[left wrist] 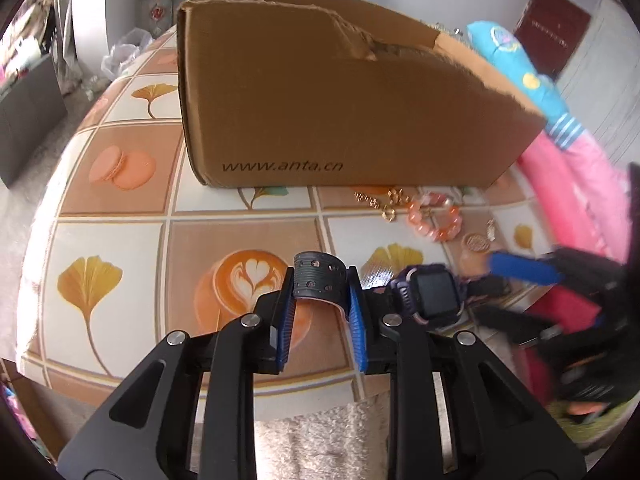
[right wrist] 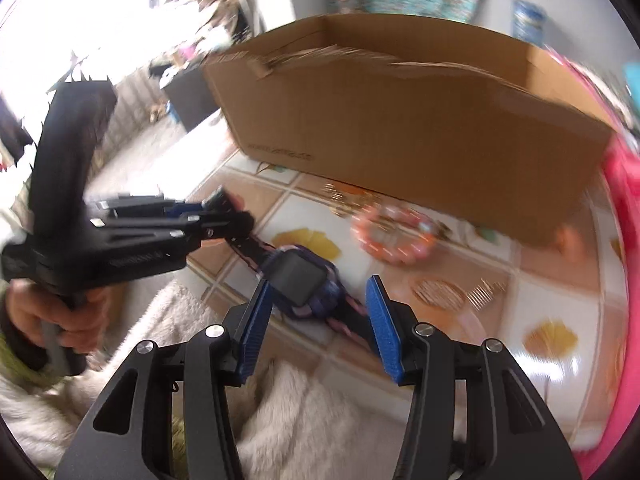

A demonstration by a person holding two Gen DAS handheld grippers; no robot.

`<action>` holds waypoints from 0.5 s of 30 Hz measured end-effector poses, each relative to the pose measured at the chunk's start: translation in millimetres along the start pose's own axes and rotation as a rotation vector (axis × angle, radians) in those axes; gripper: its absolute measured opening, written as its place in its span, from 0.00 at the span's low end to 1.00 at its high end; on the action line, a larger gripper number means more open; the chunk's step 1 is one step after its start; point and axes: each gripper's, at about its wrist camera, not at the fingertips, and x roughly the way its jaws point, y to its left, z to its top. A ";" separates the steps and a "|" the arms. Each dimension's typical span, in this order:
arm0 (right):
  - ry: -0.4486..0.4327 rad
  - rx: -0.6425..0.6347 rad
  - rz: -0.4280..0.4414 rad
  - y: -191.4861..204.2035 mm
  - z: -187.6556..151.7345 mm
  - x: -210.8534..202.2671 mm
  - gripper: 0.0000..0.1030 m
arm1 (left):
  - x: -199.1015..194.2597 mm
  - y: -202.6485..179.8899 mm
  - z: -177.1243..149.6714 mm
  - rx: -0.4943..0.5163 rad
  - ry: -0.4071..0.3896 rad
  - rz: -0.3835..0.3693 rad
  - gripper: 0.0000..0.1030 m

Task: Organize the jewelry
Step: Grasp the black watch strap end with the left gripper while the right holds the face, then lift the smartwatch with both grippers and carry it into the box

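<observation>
Left wrist view puts me over the near edge of the tabletop, and my left gripper has its blue pads pinched on the dark perforated strap of the watch. From the right wrist view that strap end looks raised off the cloth while the watch's square face rests on the tabletop, close to the near edge and just ahead of my right gripper. Its jaws stand about half apart with nothing pressed between them; the watch body sits just beyond the left pad, and the pink-lined strap runs back between the fingers without my being able to say it touches them.

As for progress, I judge the job barely begun. The cardboard box stands toward the far side of the tabletop, and I cannot see inside it from either camera, so whether anything has gone in is unknown to me. Plenty is out on the tabletop in front of the box's near wall: an orange bead bracelet, a gold chain just left of it, and a small round gold piece toward the right edge. The right wrist view is blurred, so those small pieces are hard to tell apart there.

What remains, as I read it, is carrying the watch over and then collecting each loose piece in turn
</observation>
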 end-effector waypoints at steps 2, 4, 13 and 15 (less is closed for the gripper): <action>0.002 0.068 -0.020 -14.4 -10.0 -14.0 0.47 | -0.3 -5.7 -3.4 0.030 -0.007 0.030 0.22; 0.008 0.117 -0.043 -24.3 -17.7 -21.3 0.46 | -1.7 -7.3 -4.5 0.044 -0.013 0.045 0.22; 0.036 0.307 -0.063 -53.4 -20.3 1.5 0.42 | -3.1 -9.1 -6.5 0.062 -0.017 0.056 0.22; 0.037 0.324 -0.047 -54.8 -18.1 5.8 0.42 | 0.0 -11.7 -6.8 0.061 -0.020 0.058 0.22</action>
